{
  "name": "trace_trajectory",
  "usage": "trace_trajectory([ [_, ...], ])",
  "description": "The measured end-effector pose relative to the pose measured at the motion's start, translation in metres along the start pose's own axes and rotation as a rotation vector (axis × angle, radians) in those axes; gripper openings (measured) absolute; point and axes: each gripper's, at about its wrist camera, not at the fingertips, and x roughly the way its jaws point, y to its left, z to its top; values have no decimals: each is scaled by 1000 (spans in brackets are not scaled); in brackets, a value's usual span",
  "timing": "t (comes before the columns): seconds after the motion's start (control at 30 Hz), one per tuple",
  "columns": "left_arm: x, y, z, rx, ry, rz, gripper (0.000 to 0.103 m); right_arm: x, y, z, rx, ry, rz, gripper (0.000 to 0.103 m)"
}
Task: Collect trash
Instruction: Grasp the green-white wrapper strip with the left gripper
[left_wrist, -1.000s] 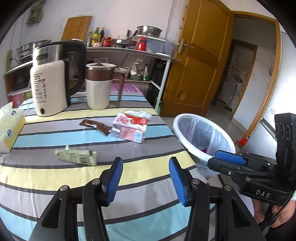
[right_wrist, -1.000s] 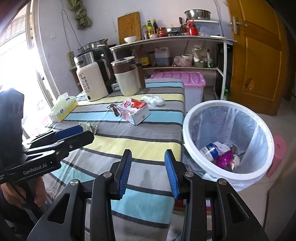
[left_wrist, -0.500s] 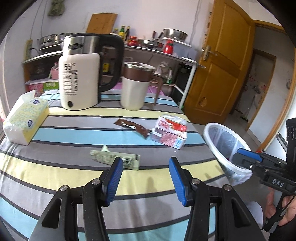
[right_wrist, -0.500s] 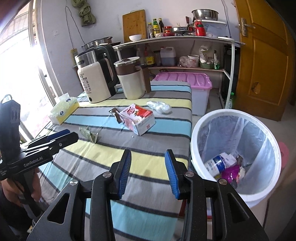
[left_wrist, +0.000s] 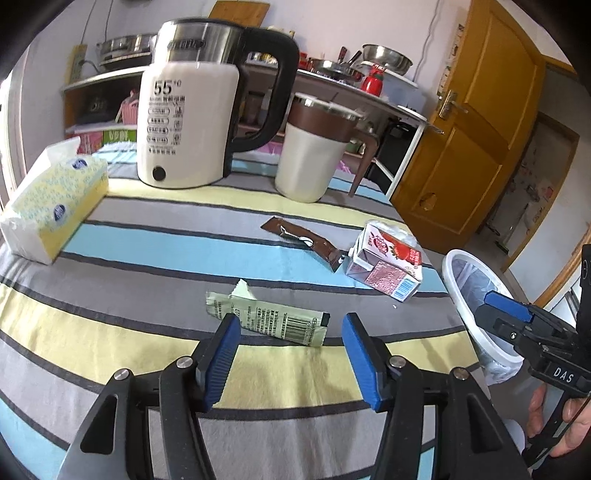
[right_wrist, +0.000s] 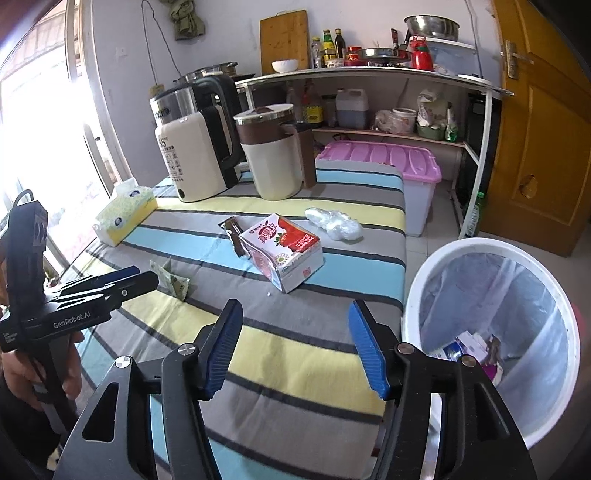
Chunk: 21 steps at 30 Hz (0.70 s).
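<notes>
Both are mid-reach for more trash — the left hand-held gripper (left_wrist: 288, 354), jaws just spread and empty, hangs just short of the green wrapper (left_wrist: 267, 319) on the desk (left_wrist: 147, 251), the right hand-held gripper (right_wrist: 295, 350) likewise widening toward the milk carton (right_wrist: 282, 251) — next it needs lowering and a pinch.

The room is bright with daylight. In the right wrist view a big window (right_wrist: 40, 122) on the left glows so white that nothing shows through it. Light shines on the shiny top of the kettle (left_wrist: 192, 110). Soft, pale shadows lie on the striped tablecloth (left_wrist: 147, 258) under the things. Both pictures are round like a fish's eye, so straight lines bend, like the yellow door (left_wrist: 480, 122). The corners are black. The nearest stripes look a little smeared. Far shelves look soft and not very sharp.
</notes>
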Motion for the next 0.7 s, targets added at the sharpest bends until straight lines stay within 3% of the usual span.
trace_trajectory([
  [0.23, 23, -1, 7, -31, 38, 13, 59, 9, -2, 2, 5, 10, 9, 61],
  [0.4, 34, 2, 11, -37, 55, 66, 59, 13, -2, 3, 4, 14, 13, 61],
  [0.7, 8, 37, 4, -56, 36, 134, 59, 22, 2, 6, -19, 21, 29, 61],
])
